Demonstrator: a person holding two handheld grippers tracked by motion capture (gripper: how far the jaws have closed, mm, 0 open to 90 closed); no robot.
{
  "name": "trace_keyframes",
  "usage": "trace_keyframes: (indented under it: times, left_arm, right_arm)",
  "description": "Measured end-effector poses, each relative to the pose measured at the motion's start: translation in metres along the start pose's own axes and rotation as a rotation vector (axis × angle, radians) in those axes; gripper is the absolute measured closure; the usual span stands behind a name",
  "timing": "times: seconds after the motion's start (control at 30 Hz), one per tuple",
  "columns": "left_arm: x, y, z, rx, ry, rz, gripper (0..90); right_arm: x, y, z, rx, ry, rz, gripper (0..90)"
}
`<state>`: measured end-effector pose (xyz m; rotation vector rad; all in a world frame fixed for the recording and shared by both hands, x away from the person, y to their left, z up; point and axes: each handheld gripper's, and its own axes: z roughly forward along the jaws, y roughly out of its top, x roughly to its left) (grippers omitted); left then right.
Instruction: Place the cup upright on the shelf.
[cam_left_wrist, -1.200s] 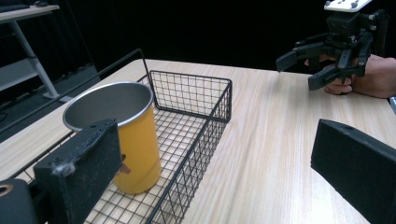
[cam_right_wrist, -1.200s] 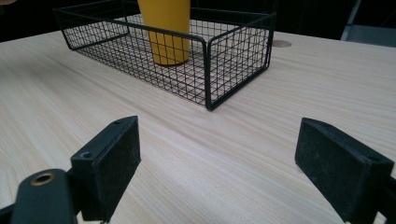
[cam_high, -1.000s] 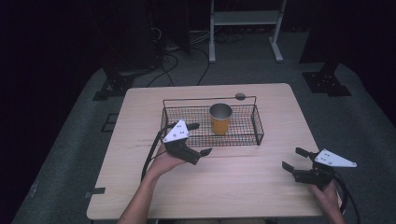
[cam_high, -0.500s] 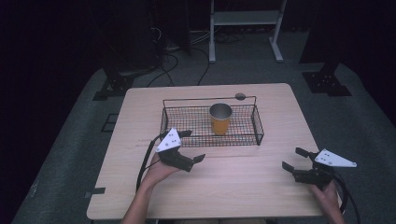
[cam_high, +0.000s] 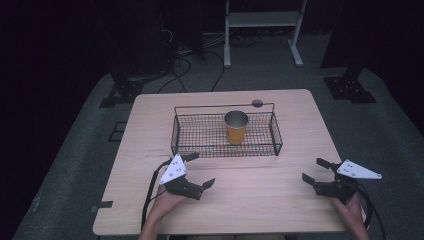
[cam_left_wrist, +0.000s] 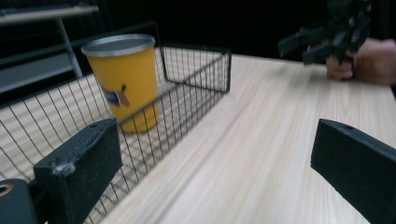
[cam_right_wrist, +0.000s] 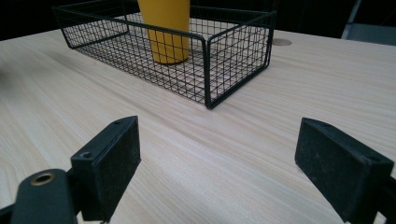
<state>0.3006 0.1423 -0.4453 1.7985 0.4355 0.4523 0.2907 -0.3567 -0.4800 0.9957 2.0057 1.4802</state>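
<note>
A yellow cup (cam_high: 236, 126) with a metal rim stands upright inside a black wire basket (cam_high: 210, 148) on the wooden table (cam_high: 280, 200); it shows as the cup (cam_left_wrist: 123, 79) in the left gripper view and the cup (cam_right_wrist: 166, 25) in the right gripper view. My left gripper (cam_high: 199, 171) is open just in front of the basket's near left corner, holding nothing. My right gripper (cam_high: 314, 171) is open near the table's right front edge, well clear of the basket (cam_right_wrist: 205, 51). Across the table in the left gripper view is the right gripper (cam_left_wrist: 322, 39).
A small round grommet (cam_high: 257, 103) is set in the table behind the basket. Beyond the table stand a white metal frame (cam_high: 260, 22) and black stand bases (cam_high: 350, 87) on a grey floor with loose cables (cam_high: 195, 50).
My left gripper has drawn back from the basket's front edge toward the near side of the table. The right gripper has stayed put.
</note>
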Motion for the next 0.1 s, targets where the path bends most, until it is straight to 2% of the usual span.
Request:
trace_keyframes:
  times: [0.1]
  left_arm:
    - [-0.0007, -0.0001, 0.0015, 0.001, -0.005, -0.017, 1.3]
  right_arm:
    - [-0.0010, 0.0000, -0.0001, -0.004, 0.002, 0.004, 13.2]
